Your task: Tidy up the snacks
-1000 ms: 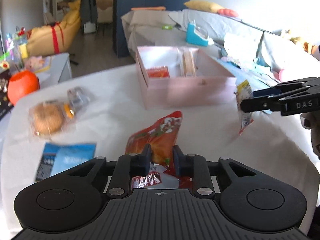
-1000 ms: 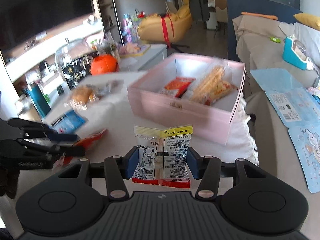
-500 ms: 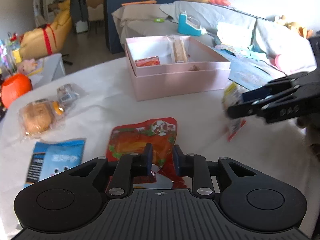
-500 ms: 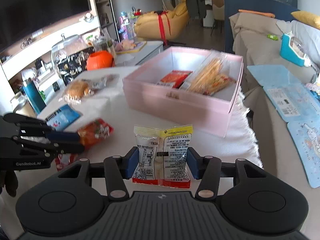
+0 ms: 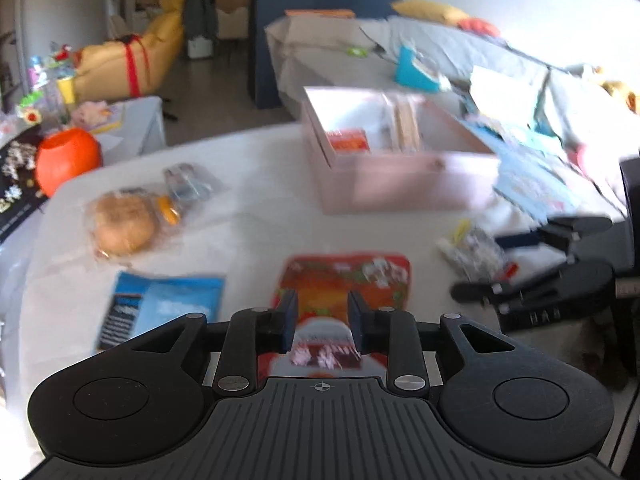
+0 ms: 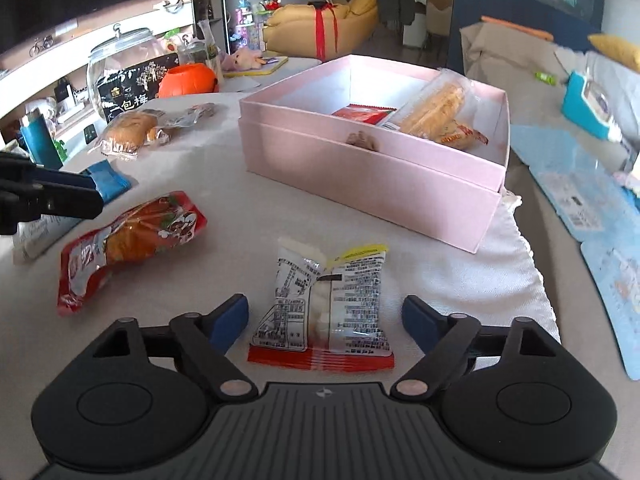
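Note:
My right gripper (image 6: 324, 312) is low over the white tablecloth and its jaws are opening wide. A white snack packet with a yellow corner and a red bottom edge (image 6: 326, 300) lies flat between them, touched by neither pad. A red snack packet (image 6: 132, 240) lies flat on the cloth to the left. In the left wrist view it (image 5: 344, 280) shows under my left gripper (image 5: 322, 308). Those jaws are opening by a narrow gap and do not press on it. The open pink box (image 6: 360, 168) stands beyond, holding a small red packet (image 6: 362, 114) and a long bread pack (image 6: 436, 108).
A wrapped bun (image 5: 120, 226) and a blue packet (image 5: 160, 304) lie at the left of the table. An orange pumpkin pot (image 5: 66, 158) and a glass jar (image 6: 124, 64) stand past its far left edge. Blue printed sheets (image 6: 580, 200) lie right of the box.
My right gripper came down and opened, leaving the white packet on the cloth. My left jaws parted slightly and the red packet now lies flat, no longer pinched.

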### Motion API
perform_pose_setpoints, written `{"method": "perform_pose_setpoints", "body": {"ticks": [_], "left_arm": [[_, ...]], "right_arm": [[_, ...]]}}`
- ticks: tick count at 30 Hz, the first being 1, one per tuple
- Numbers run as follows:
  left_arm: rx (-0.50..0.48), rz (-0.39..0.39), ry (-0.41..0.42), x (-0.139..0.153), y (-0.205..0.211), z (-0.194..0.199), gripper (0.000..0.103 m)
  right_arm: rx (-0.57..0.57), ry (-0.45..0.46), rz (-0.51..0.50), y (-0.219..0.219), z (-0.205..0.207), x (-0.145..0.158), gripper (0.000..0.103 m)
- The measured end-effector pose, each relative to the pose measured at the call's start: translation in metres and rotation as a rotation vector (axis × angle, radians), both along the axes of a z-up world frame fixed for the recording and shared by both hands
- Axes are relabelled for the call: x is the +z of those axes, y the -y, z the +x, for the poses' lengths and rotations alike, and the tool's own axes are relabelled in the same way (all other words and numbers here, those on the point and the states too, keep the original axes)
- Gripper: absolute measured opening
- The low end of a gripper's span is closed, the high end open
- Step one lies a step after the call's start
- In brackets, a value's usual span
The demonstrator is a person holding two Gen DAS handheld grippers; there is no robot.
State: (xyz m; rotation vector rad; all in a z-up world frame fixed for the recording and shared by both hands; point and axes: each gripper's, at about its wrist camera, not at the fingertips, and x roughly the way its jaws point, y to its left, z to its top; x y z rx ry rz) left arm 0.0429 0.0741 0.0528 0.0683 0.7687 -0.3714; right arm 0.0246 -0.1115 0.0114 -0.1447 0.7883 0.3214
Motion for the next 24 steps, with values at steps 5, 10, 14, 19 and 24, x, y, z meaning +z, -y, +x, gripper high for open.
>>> {"method": "perform_pose_setpoints", "body": {"ticks": [5,10,14,19,24], "left_arm": [[-0.132,0.085,-0.005,-0.009,0.026,-0.007,0.035],[-0.166,-0.054,-0.078,-0.005,0.015,0.003,0.048],[-0.181,-0.016,-0.032,0.002,0.021,-0.006,0.048],[-0.230,0.251,0.014,-0.012,0.052,-0.017,0.054],[-0.265,0.137,-0.056,-0.013,0.048,-0.008,0.091]], "right_arm": [[0.000,0.004,0.009,0.000,0.001,-0.001,0.089],[0.001,0.010,0.010,0.000,0.001,-0.001,0.090],[0.001,0.014,0.012,0.000,-0.001,-0.002,0.090],[0.007,0.013,0.012,-0.001,0.000,-0.003,0.092],[0.007,0.013,0.011,-0.001,0.000,-0.003,0.092]]}}
